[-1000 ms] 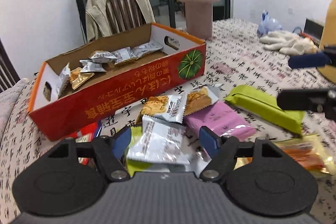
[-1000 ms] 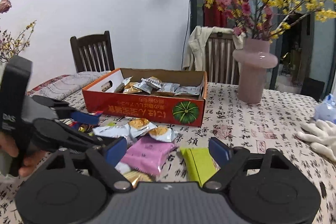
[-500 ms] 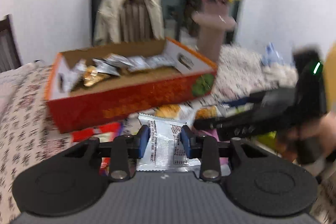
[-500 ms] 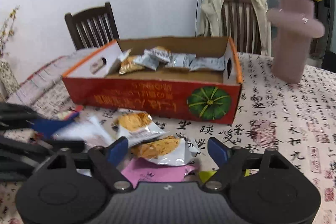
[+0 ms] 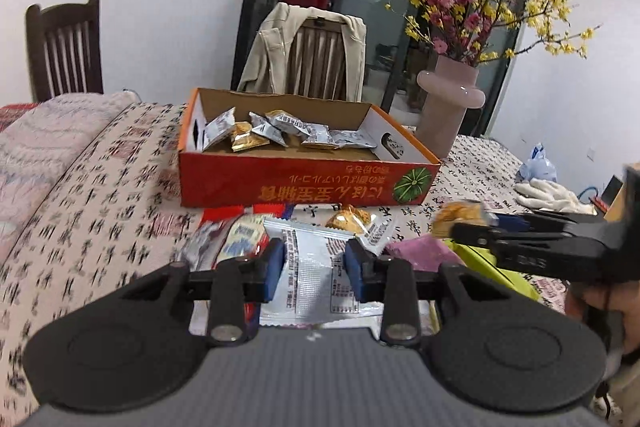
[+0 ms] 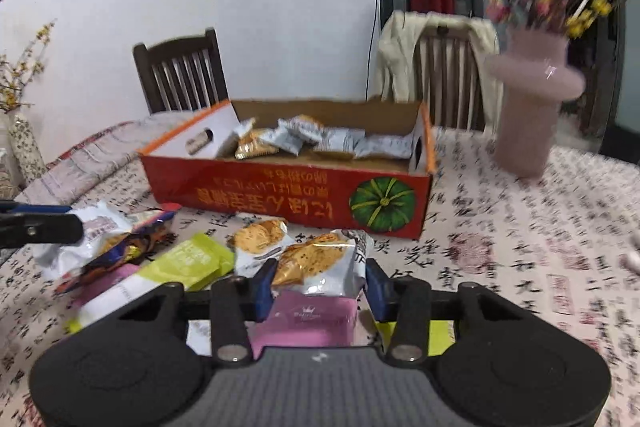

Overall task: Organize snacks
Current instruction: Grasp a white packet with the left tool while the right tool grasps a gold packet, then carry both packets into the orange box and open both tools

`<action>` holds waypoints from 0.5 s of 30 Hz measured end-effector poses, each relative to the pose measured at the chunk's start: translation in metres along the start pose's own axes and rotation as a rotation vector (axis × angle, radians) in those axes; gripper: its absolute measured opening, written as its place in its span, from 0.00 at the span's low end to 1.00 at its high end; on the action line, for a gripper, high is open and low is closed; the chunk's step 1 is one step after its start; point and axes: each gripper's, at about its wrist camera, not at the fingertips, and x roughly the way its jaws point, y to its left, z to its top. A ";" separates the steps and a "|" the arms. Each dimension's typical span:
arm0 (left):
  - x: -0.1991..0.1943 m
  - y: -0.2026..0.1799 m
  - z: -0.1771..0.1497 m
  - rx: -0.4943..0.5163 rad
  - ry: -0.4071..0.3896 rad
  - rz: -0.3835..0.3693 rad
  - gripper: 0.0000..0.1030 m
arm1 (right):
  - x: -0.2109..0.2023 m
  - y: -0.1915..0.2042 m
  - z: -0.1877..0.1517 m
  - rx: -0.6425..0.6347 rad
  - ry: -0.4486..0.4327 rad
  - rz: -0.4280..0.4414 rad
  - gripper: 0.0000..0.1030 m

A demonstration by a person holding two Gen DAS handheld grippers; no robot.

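Silver foil fills the gap between the blue pads of the left gripper (image 5: 314,269): a white-and-silver snack packet (image 5: 316,279) is pinched there, low in the middle of the left wrist view, its printed back facing up. Above it, mid-frame, sits the orange cardboard box (image 5: 280,183) with a green pumpkin printed on its front right corner and several small foil packets lying along its floor.

In the right wrist view the right gripper (image 6: 318,285) has its pads narrowed on both sides of a cracker packet (image 6: 320,261) showing orange crackers; motion blur makes it hard to be sure, but the pads appear to press its edges. A pink packet (image 6: 310,323) lies under it at the bottom centre, a lime-green packet (image 6: 188,263) to the left, and a second cracker packet (image 6: 260,239) just above. The same box stands across the middle of that frame. A pink vase (image 6: 528,115) of blossoms stands at the upper right on the patterned tablecloth (image 6: 520,227).
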 end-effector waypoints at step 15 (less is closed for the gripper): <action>-0.067 -0.006 -0.036 -0.059 -0.035 0.031 0.33 | -0.112 0.048 -0.062 -0.052 -0.082 0.047 0.43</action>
